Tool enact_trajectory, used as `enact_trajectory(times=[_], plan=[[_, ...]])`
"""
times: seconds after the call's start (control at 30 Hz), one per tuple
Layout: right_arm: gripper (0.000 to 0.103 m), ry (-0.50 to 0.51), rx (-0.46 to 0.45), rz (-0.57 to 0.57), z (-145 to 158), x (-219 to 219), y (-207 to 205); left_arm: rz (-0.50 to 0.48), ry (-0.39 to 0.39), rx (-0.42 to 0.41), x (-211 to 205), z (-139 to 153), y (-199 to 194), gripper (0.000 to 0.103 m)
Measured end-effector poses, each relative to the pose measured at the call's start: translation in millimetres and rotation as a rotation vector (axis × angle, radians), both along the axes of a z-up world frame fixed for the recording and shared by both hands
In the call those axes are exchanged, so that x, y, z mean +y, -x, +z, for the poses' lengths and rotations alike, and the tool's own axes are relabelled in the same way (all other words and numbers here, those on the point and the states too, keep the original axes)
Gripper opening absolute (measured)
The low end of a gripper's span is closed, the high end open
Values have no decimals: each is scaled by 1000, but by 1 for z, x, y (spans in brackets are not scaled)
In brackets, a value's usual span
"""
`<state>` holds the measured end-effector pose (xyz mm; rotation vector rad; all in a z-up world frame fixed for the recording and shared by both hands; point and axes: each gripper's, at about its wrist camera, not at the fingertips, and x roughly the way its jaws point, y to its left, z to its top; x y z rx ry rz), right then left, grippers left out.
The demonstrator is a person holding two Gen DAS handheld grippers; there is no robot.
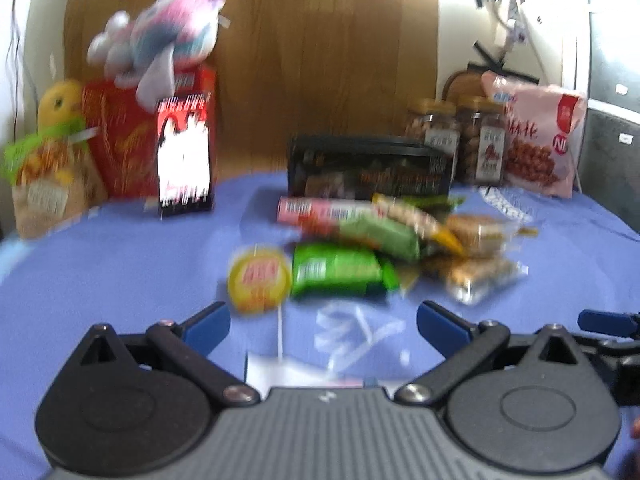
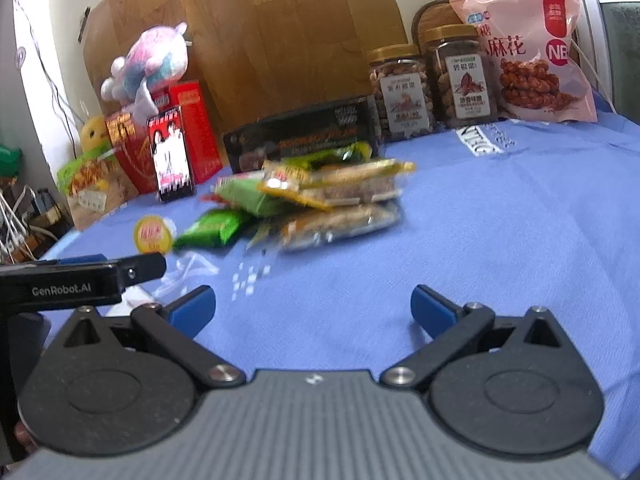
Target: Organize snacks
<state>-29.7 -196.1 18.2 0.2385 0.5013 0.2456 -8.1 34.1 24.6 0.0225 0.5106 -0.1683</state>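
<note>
While both tongs (image 1: 323, 320) (image 2: 313, 307) gape — snack pile (image 2: 320, 200) untouched.

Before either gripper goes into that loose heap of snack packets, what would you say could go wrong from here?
1. The heap of wrapped snack packets is stacked loosely; pulling one may topple the others.
2. The flat round yellow lollipop lies against the green foil packet, so the open left gripper might pinch both.
3. The open right gripper sits close beside the left; they could collide.
</note>
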Motion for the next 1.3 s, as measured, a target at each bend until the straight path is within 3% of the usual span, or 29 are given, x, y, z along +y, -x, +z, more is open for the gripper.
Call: enact_trajectory(times=[0.2,0.33,0.47,0.73,0.77,0.8,0.93,1.07,1.2,1.3], plan=[[103,-45,-40,-7,30,-26,-28,4,18,-86,-8,4,-28,103],[89,-89,-12,0,38,-41,-56,-24,74,-58,-7,-10,-34,98],[68,-139,61,23,34,-50,-91,-28,116,-112,0,-9,-26,99],[62,-373,254,-65,0,-74,-132,-14,176,-116,11,-7,-29,99],[45,-422,287,-40,-6,-75,-133,-14,178,-112,11,-7,-30,98],[42,-452,306,-23,-10,-75,-132,-15,180,-109,11,-8,-30,98],[36,-466,274,13,-11,-70,-108,-47,199,-108,13,-8,-29,97],[32,-471,241,64,-13,-75,-75,-148,266,-75,17,-5,-30,97],[27,-457,242,193,-24,-78,-53,-271,363,28,7,-3,-29,95],[27,-384,232,269,-27,-65,-35,-378,412,143,-11,-7,-30,85]])
